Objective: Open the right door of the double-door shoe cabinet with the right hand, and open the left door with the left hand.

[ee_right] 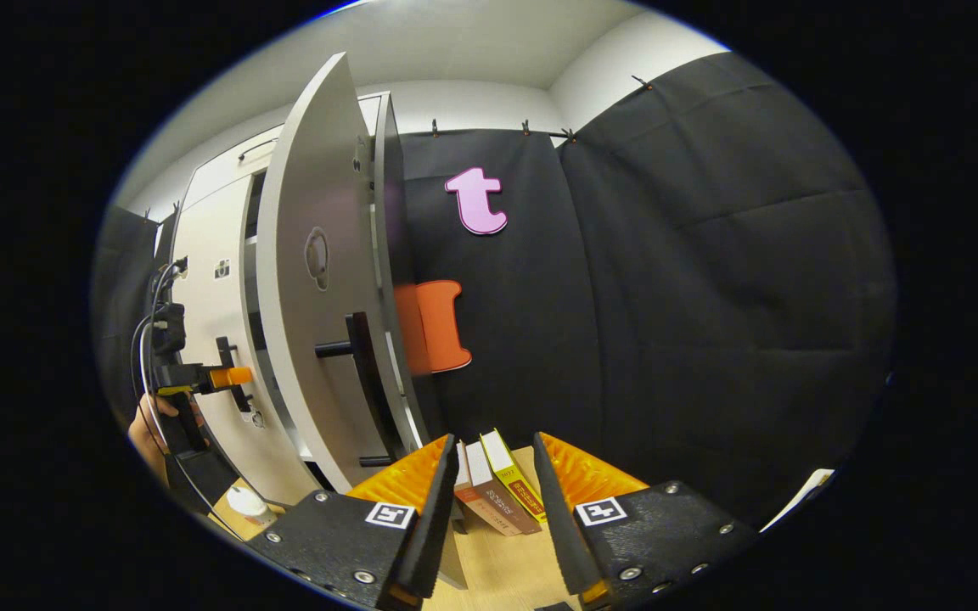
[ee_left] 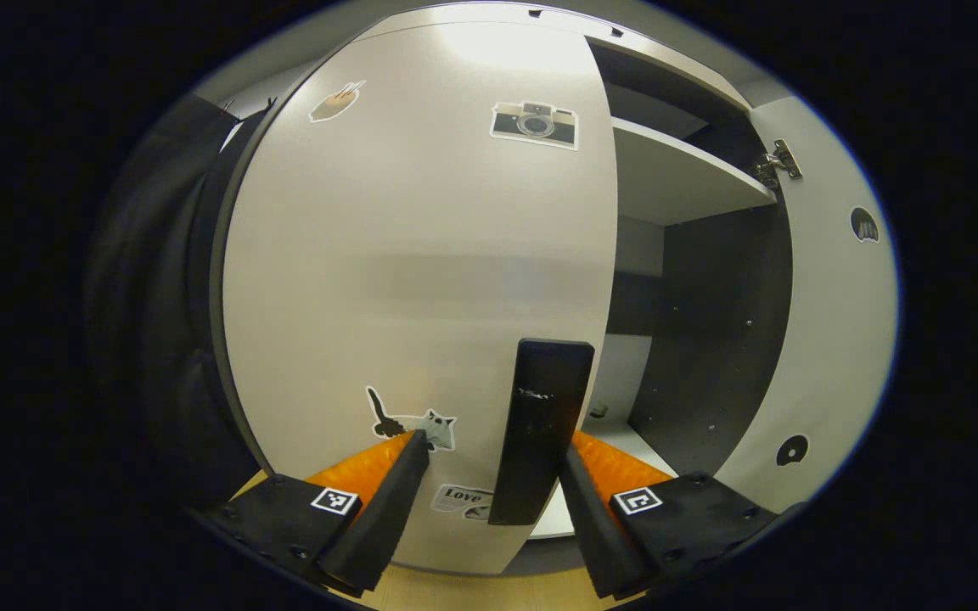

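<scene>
Left tool [ee_left: 493,454] spread around the left door's handle [ee_left: 540,428]; right tool [ee_right: 489,475] released; cabinet interior shadowed.

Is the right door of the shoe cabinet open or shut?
Open. The right door is swung out, showing a shelf inside.

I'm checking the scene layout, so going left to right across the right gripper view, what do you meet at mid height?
The other gripper held by a hand → closed left door → open right door → its black handle → black booth cloth.
</scene>
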### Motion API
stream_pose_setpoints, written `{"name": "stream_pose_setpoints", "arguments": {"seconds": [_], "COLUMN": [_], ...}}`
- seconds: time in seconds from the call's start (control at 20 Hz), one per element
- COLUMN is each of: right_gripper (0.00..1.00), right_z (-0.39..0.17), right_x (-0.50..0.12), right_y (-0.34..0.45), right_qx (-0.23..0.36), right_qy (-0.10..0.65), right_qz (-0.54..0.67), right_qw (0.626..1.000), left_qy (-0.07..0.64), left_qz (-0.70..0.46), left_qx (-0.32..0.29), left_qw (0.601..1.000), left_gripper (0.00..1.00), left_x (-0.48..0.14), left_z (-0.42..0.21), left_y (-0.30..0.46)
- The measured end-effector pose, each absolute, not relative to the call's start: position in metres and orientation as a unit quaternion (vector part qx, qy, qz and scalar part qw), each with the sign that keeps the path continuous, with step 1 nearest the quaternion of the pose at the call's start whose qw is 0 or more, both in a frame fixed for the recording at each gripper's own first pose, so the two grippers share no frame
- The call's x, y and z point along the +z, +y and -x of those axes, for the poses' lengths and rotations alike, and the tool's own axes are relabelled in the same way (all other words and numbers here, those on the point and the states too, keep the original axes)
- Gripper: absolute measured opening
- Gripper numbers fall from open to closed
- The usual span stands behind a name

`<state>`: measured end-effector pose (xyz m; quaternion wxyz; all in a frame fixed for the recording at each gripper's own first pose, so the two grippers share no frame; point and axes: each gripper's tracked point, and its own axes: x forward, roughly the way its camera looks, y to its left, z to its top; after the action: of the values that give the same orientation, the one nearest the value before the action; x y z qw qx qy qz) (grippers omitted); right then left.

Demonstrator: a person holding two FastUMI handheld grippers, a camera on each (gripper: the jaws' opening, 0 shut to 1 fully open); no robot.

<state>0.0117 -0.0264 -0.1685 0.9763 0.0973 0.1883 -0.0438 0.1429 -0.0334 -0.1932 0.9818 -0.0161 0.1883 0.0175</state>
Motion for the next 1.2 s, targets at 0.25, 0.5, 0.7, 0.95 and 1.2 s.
{"name": "stream_pose_setpoints", "arguments": {"seconds": [0.25, 0.5, 0.7, 0.95, 1.2], "right_gripper": [0.75, 0.75, 0.74, 0.75, 0.74], "right_z": [-0.010, -0.006, -0.002, 0.000, 0.010], "right_x": [-0.175, -0.179, -0.178, -0.174, -0.170], "right_y": [-0.019, -0.026, -0.034, -0.030, -0.028], "right_qx": [-0.040, -0.044, -0.048, -0.040, -0.029], "right_qy": [0.197, 0.200, 0.197, 0.194, 0.192], "right_qz": [-0.090, -0.089, -0.091, -0.085, -0.084], "right_qw": [0.975, 0.975, 0.975, 0.976, 0.977], "left_qy": [0.186, 0.184, 0.188, 0.190, 0.187], "left_qz": [0.022, -0.006, 0.002, 0.004, 0.002], "left_qx": [0.014, 0.008, -0.001, 0.008, 0.021], "left_qw": [0.982, 0.983, 0.982, 0.982, 0.982], "left_gripper": [0.83, 0.41, 0.29, 0.24, 0.24], "left_x": [-0.193, -0.191, -0.191, -0.190, -0.183], "left_z": [-0.143, -0.145, -0.143, -0.138, -0.117], "left_y": [-0.039, -0.052, -0.053, -0.051, -0.046]}}
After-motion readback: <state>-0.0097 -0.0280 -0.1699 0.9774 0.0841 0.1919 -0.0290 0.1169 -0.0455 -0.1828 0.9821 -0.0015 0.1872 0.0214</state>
